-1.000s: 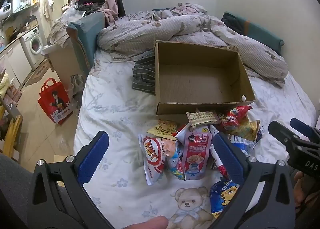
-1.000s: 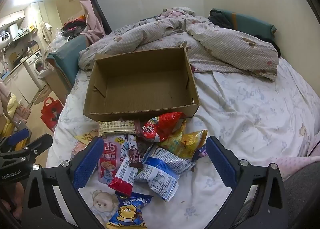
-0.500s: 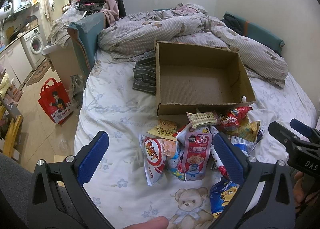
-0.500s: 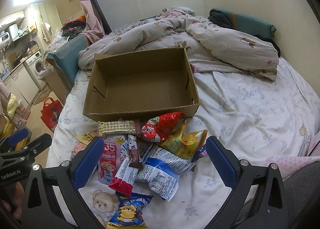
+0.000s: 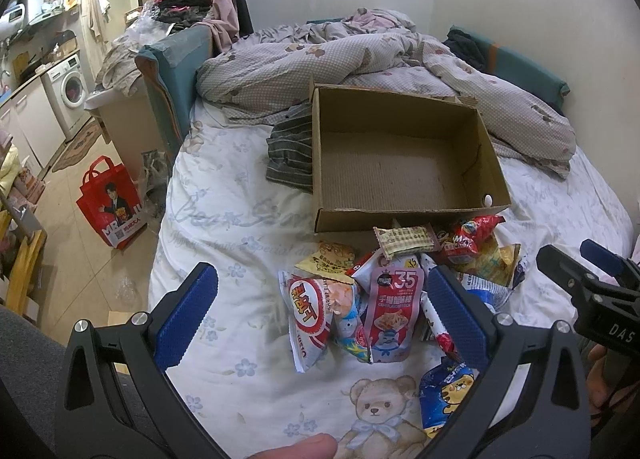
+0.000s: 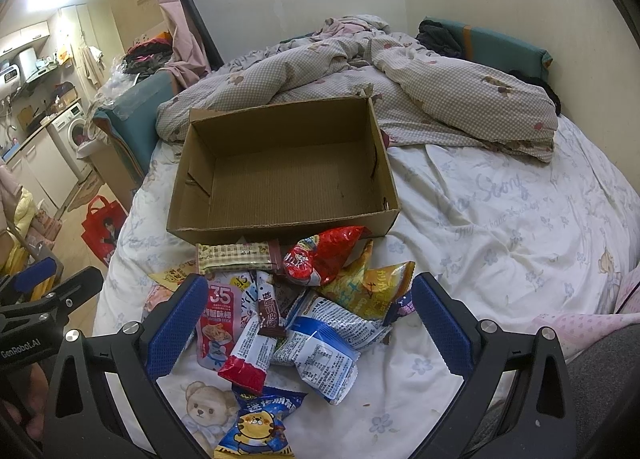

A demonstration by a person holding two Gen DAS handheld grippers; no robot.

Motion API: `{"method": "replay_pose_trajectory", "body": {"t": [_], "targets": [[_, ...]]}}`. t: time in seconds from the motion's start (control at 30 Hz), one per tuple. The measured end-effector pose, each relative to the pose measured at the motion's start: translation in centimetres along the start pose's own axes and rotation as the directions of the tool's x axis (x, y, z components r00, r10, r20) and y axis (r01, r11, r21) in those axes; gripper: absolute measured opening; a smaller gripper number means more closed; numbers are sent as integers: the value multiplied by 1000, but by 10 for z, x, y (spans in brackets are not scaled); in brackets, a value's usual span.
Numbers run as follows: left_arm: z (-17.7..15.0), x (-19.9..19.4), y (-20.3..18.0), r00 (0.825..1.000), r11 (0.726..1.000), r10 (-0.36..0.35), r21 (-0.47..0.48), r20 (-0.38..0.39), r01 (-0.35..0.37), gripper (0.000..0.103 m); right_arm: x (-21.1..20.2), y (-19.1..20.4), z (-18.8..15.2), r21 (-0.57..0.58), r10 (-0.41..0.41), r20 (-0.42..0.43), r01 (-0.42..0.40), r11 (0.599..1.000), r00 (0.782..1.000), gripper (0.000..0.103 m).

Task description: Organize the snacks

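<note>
Bed (image 5: 224,219): snacks (image 5: 394,299) beyond left gripper (image 5: 320,315)

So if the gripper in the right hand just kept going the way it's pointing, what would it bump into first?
Probably the snack pile on the bed: the open right gripper points at the white-and-blue packet. The cardboard box lies beyond. Depth is uncertain.

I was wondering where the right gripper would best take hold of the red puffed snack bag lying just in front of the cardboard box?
Probably the red puffed snack bag is best taken across its flat, tapered end nearest the cardboard box, coming down from above. That end lies clear on top of the pile, while its rounded lower end crowds the yellow bag. The right gripper is open.
</note>
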State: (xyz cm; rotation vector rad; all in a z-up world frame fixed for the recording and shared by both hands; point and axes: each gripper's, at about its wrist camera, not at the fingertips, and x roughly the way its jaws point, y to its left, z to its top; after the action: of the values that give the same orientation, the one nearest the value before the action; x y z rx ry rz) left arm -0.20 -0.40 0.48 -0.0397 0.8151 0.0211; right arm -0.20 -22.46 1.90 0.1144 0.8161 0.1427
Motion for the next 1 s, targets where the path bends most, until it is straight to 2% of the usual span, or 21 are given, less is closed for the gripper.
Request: {"method": "replay_pose_trajectory", "body": {"t": [1.0], "targets": [[1, 0, 1, 1000, 1000, 1, -2, -1, -1, 103, 1, -1, 0, 0, -1, 0, 1, 1000, 1000, 103]]}}
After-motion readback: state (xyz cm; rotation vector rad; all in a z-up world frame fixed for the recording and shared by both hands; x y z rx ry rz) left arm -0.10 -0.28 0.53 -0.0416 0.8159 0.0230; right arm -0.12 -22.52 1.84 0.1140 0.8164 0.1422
